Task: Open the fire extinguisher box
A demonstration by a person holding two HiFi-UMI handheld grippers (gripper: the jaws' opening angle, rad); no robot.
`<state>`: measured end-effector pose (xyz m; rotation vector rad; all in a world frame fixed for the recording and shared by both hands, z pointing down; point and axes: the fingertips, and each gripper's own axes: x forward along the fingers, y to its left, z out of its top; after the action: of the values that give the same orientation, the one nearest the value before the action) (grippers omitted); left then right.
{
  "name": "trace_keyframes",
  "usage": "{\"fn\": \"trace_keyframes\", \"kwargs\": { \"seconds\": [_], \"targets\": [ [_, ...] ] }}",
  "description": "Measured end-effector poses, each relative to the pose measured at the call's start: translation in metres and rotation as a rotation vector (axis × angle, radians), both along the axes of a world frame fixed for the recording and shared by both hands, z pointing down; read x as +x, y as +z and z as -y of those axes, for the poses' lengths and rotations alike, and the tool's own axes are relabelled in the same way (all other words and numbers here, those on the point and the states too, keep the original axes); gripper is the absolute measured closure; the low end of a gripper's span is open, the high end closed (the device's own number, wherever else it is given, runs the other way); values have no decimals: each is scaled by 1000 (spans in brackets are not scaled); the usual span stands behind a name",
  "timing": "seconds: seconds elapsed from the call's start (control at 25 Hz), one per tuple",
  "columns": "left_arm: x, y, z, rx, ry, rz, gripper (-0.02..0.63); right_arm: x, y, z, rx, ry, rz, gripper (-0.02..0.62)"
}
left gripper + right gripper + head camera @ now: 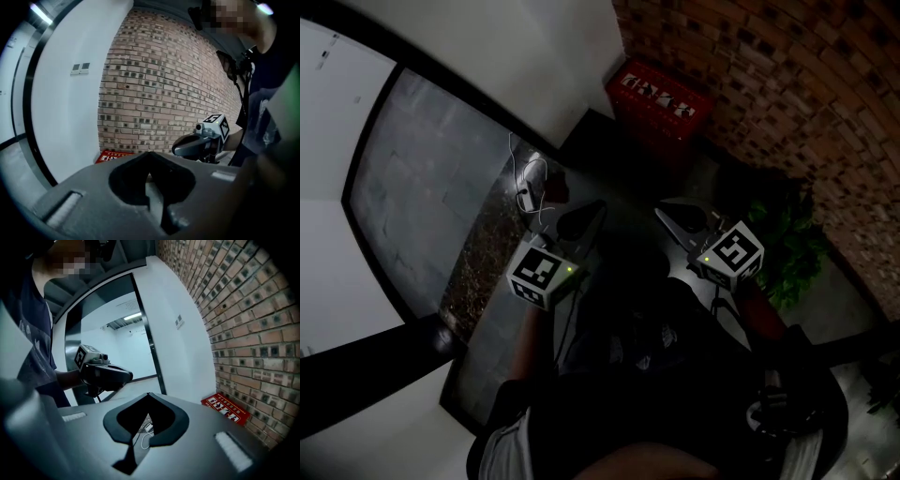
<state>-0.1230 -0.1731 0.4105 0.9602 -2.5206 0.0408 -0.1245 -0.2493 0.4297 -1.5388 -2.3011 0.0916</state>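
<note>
progress: none yet, you're only approaching | fire extinguisher box [658,101] at the foot of the brick wall [769,75], looks unopened | left gripper [596,210], right gripper [666,217]: jaws together, empty, well short of it | left: reach it, open it

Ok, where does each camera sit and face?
Head view: on the head, looking steeply down; torso, left tool, right tool, red box.
Left gripper view: on left tool, facing brick wall; right tool, torso at right.
Right gripper view: on right tool, facing white wall; left tool at left.
Shared: all show the red box.
</note>
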Motion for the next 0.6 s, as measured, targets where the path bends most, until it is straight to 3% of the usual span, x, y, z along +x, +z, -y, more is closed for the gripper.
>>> {"fn": "trace_keyframes", "kwargs": {
  "seconds": [0.28,0.6],
  "targets": [
    [-71,15,-13,50,137,8,606,-50,14,-9,51,158,-25,594],
    [-174,29,-55,89,304,-20,606,-131,9,-65,72,300,-63,594]
  ]
}}
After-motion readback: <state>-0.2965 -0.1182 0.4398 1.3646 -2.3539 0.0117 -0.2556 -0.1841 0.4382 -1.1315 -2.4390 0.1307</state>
